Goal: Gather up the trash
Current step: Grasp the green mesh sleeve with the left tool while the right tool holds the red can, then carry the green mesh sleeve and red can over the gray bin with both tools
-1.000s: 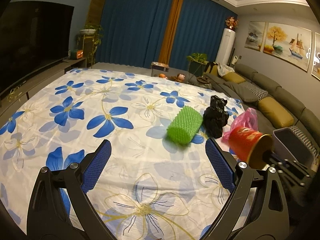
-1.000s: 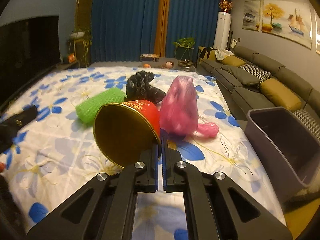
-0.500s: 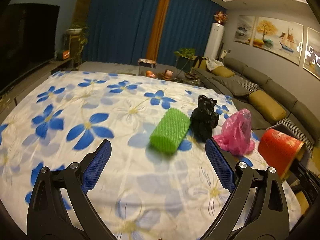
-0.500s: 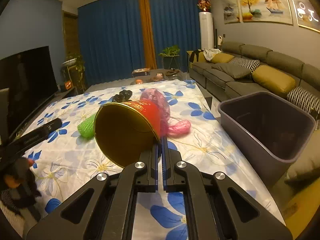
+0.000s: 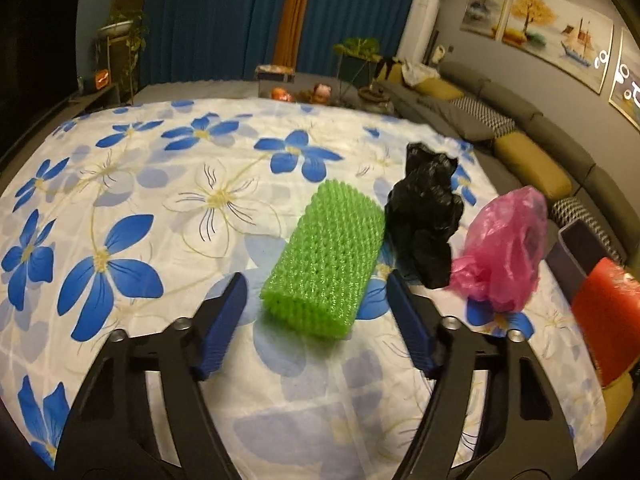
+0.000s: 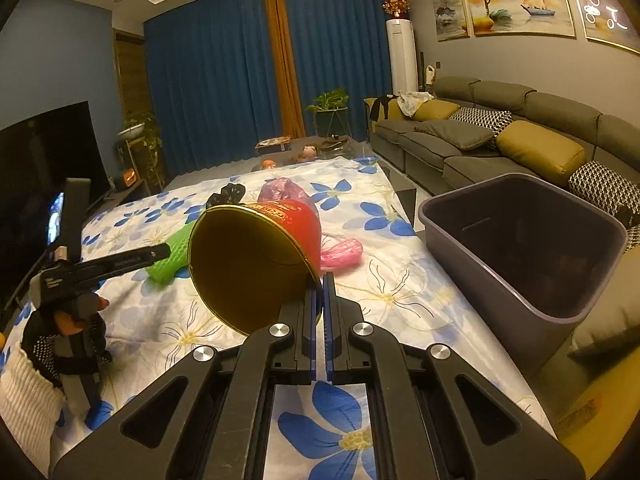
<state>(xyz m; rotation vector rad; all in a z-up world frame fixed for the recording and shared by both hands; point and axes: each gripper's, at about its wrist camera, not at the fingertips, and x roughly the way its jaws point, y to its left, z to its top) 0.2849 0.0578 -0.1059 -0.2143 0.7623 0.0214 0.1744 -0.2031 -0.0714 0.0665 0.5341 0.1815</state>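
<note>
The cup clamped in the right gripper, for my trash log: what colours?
Red paper cup, gold inside; right wrist view.

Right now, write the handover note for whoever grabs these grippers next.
Right gripper: shut on the red cup, held above the table, left of the bin.
Left gripper: open, fingers either side of the green sleeve, not closed.
On the cloth: green sleeve, black bag, pink bag.
Done: cup picked up.
Left: drop the cup in the bin, then bin the other three.
</note>
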